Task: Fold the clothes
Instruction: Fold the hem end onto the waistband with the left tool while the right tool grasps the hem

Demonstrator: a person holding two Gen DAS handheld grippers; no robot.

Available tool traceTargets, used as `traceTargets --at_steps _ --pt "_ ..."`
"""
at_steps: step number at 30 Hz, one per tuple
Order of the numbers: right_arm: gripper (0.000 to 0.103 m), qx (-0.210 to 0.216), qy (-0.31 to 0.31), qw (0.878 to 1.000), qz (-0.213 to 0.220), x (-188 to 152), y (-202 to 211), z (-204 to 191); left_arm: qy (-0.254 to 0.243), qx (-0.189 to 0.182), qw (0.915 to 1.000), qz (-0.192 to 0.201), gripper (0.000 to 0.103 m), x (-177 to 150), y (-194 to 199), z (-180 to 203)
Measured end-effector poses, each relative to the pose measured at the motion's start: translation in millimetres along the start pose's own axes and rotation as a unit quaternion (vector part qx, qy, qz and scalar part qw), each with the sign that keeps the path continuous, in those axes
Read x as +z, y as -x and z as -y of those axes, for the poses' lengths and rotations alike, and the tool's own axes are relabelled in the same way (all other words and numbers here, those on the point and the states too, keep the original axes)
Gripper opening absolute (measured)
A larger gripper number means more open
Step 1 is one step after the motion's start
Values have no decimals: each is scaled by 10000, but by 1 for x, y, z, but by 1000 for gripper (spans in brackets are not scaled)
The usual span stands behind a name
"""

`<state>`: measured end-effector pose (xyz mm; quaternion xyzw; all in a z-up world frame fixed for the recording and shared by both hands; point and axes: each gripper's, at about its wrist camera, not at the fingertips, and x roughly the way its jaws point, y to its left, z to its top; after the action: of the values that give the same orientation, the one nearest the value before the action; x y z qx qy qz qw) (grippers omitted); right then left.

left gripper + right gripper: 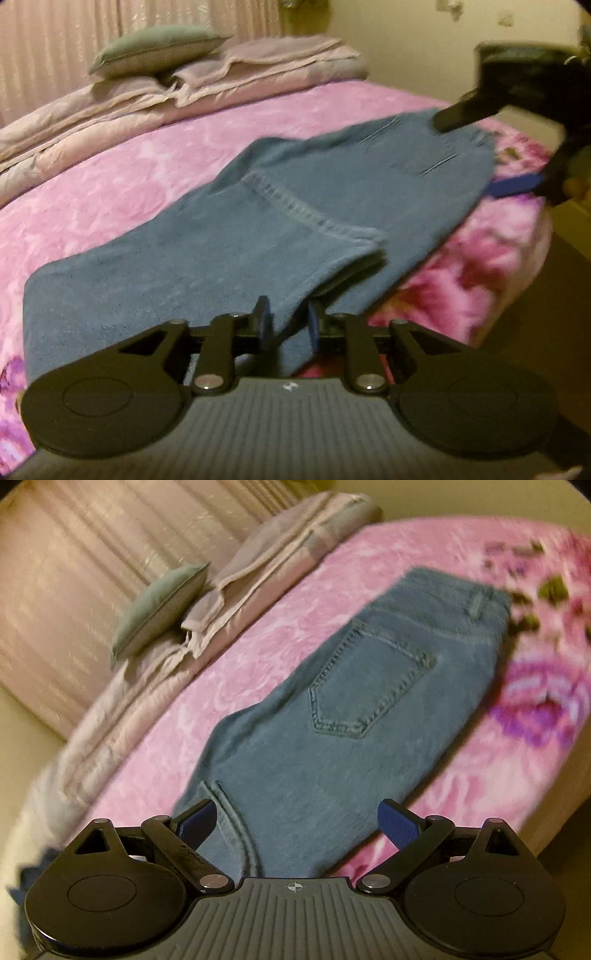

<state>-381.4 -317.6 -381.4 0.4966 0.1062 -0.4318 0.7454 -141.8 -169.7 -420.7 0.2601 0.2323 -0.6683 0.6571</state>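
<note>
A pair of blue jeans (258, 229) lies across the pink bedspread (129, 155), folded lengthwise, one leg over the other. A back pocket (369, 686) faces up. My left gripper (289, 319) hovers at the jeans' near edge. Its jaws stand a little apart, with the top layer's edge between the blue pads (314, 325), and they do not visibly squeeze it. My right gripper (297, 823) is open wide over the jeans (332, 738) with nothing in it. From the left wrist camera, the right gripper (465, 155) is at the waistband end.
Folded pale quilts (184, 85) and a green pillow (155, 48) lie along the bed's far side, in front of a curtain (92, 554). The bed's edge (517, 288) drops to the floor at the right. A person's fingers (576, 182) hold the right gripper.
</note>
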Motion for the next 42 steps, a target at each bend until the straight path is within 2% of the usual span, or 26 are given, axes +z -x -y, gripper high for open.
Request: traceTargets --at_steps 3,5,6,8,12,20,22,23,26,29,33,35,38,42 --pt "96 682 -492 9960 -310 -6 -7 9 544 -359 9977 197 23 3 36 -24" --pt "74 1107 -825 9886 -604 -13 -16 11 878 -310 9953 258 22 1 53 -46" --pt "59 1242 -1052 9835 -791 -17 -23 12 1041 -203 9941 243 21 0 60 -57" --pt "58 1401 -1459 9729 -1121 -27 -38 13 1293 -11 9914 220 21 -6 69 -74" --pt "58 1171 -1522 9720 -1355 -42 -55 8 1796 236 9833 178 20 -18 83 -102" --pt "39 962 -1642 9738 -1246 -48 -80 12 2196 272 9752 53 20 -42 77 -127" --pt "10 849 -1512 9770 -1238 -50 -88 10 2253 272 9739 15 20 -47 72 -130" --pt "6 777 -1356 9806 -1185 -52 -87 7 2263 275 9737 15 20 -48 71 -131" --pt "4 791 -254 9945 -644 -56 -70 -19 2312 225 9726 17 16 -50 70 -133" --pt "4 710 467 9963 -101 -54 -50 -35 2249 193 9742 8 16 -48 68 -132" --pt "4 370 -107 9982 -458 -64 -64 -4 2186 225 9755 -58 16 -46 60 -130" --pt "4 407 -110 9987 -271 -67 -57 -6 2178 220 9757 -70 16 -45 59 -130" --pt "4 319 310 9990 -33 -69 -51 -19 2162 204 9761 -95 15 -45 56 -131" --pt "4 11 12 10000 -24 -76 -54 -7 2142 201 9765 -144 11 -46 50 -133"
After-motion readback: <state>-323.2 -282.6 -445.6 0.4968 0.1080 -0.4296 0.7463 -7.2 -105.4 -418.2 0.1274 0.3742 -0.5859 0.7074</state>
